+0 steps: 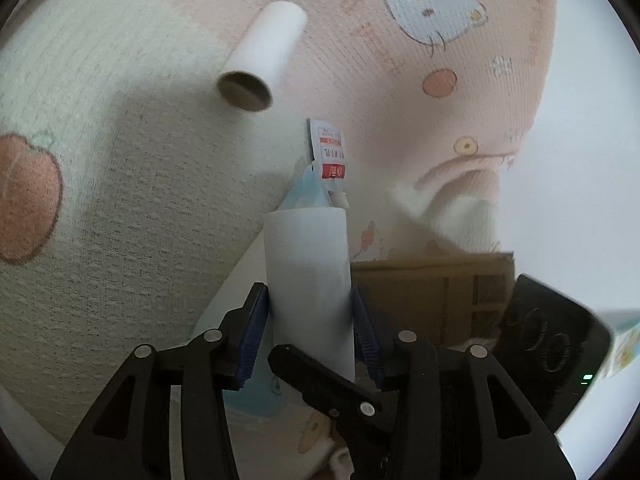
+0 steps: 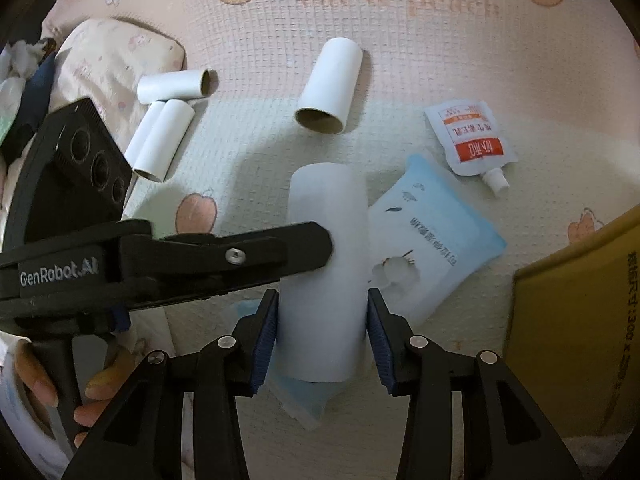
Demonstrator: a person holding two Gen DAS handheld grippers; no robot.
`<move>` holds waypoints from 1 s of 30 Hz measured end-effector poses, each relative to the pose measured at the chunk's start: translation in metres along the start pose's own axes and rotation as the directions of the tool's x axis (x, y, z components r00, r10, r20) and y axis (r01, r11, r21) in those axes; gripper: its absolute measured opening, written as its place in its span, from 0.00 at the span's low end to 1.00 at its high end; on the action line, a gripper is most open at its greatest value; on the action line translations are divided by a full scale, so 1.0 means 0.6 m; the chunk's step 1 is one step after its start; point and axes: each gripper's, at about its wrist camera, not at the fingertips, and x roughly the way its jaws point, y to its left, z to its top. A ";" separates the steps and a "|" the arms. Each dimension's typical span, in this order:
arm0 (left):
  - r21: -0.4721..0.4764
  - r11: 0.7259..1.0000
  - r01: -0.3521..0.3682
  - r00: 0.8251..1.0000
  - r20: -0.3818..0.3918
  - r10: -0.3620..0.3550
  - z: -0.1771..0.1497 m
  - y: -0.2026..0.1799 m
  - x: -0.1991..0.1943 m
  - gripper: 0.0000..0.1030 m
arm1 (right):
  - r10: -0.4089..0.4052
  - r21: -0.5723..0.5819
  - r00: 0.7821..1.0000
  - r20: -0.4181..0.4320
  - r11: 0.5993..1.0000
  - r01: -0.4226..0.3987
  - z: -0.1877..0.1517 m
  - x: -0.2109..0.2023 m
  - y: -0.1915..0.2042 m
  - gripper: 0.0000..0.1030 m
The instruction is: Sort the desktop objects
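A white cardboard tube (image 1: pixel 308 276) is held between both grippers. My left gripper (image 1: pixel 310 320) is shut on it; in the right wrist view its finger (image 2: pixel 280 248) presses the tube's (image 2: pixel 326 272) left side. My right gripper (image 2: pixel 322 332) straddles the same tube with its pads at or very near its sides. Another white tube (image 2: pixel 330 86) lies on the patterned mat (image 2: pixel 440 60) beyond; it also shows in the left wrist view (image 1: pixel 262 58). Three more tubes (image 2: pixel 164 136) lie at the left. A white-and-orange spout pouch (image 2: pixel 472 140) and a light blue packet (image 2: pixel 432 236) lie at the right.
A cardboard box (image 2: pixel 580 320) stands at the right edge; it also shows in the left wrist view (image 1: pixel 436 296). A padded cushion (image 2: pixel 116 56) and crumpled items lie at the far left. A hand (image 2: pixel 44 392) holds the left gripper's handle.
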 end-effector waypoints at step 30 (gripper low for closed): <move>0.466 0.885 -0.002 0.998 0.051 -0.025 -0.072 -0.301 -0.093 0.45 | -0.109 -0.102 0.889 0.446 0.980 0.172 -0.086 -0.275 0.041 0.39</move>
